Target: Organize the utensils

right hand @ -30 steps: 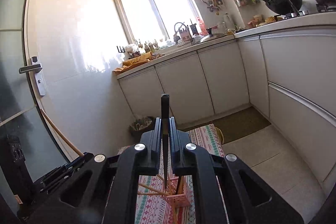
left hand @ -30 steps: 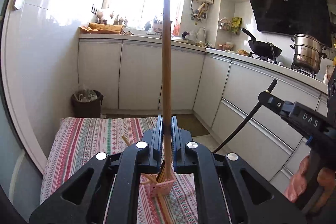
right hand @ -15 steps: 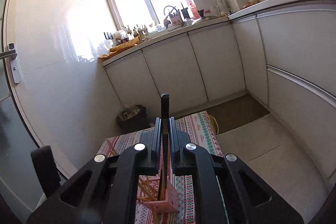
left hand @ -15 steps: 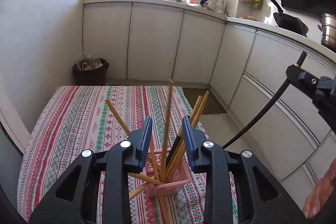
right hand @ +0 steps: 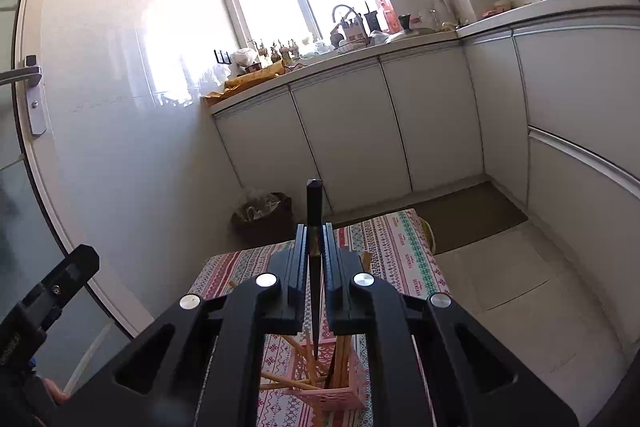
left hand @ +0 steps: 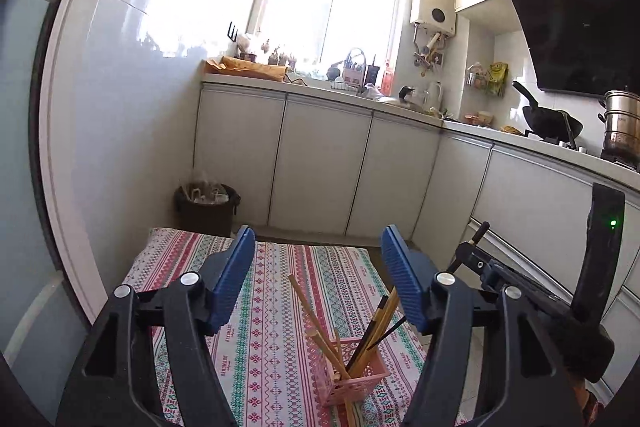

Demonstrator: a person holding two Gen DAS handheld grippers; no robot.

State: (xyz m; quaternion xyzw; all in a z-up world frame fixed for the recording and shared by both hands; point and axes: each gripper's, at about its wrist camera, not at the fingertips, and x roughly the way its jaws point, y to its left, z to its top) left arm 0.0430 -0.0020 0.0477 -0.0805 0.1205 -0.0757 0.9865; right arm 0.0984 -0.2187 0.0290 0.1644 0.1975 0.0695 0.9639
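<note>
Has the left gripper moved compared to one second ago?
Yes. The left gripper, jaws opening and empty, has pulled back from the pink basket, which now sits ahead of its fingertips.

A pink lattice basket (left hand: 352, 375) at lower centre holds tan and black chopsticks (left hand: 374, 327). The cloth (left hand: 280, 307) beneath has red, green and white patterned stripes. Grey-white cabinets (left hand: 320, 163) fill mid-frame.

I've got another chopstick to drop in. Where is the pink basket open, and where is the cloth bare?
The pink basket is crowded; wooden chopsticks splay left, others lean right. The gap between them is narrow. The striped cloth is bare behind the basket, towards the cabinets.
</note>
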